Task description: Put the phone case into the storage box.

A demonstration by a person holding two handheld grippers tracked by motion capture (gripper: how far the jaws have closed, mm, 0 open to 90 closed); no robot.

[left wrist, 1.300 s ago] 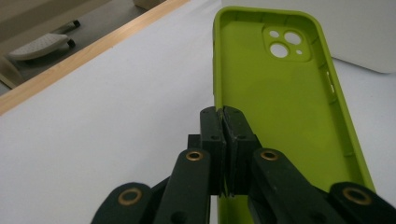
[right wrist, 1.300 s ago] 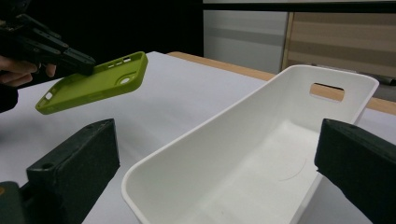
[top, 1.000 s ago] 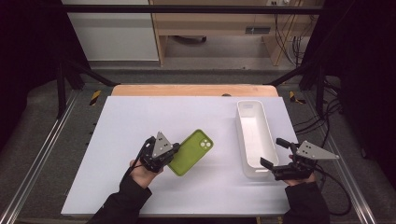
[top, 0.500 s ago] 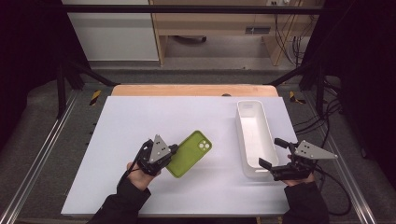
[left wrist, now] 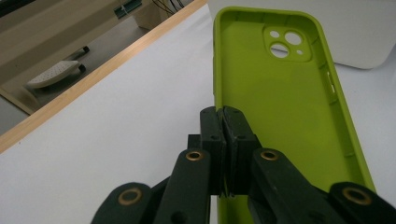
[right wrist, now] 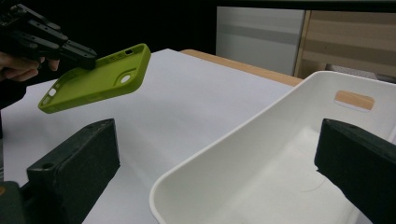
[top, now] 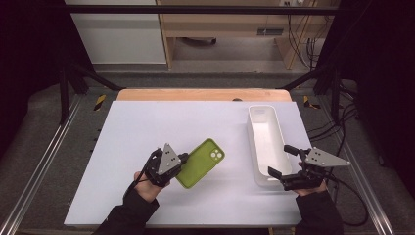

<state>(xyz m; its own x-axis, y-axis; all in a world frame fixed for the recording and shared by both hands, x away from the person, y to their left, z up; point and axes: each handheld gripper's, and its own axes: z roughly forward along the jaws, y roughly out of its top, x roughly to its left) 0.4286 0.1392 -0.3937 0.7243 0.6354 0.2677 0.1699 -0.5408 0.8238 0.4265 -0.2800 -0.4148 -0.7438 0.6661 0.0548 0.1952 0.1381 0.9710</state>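
Observation:
A lime-green phone case (top: 201, 162) hangs just above the white table, hollow side up and its camera cut-out away from me. My left gripper (top: 182, 160) is shut on the case's long edge near its lower end; in the left gripper view the jaws (left wrist: 224, 122) pinch the thin wall of the case (left wrist: 280, 107). The right gripper view has the case (right wrist: 93, 81) tilted in the air, held by the left gripper (right wrist: 86, 58). My right gripper (top: 280, 160) stands open at the near end of a long white tray (top: 250, 137), with nothing pressed between its jaws (right wrist: 217, 140).
The tray (right wrist: 280, 112) is empty and lies lengthwise at the right of the white table top (top: 147, 127). A wooden strip (top: 195, 94) runs along the far edge. Metal rails and cables (top: 342, 127) flank the table.

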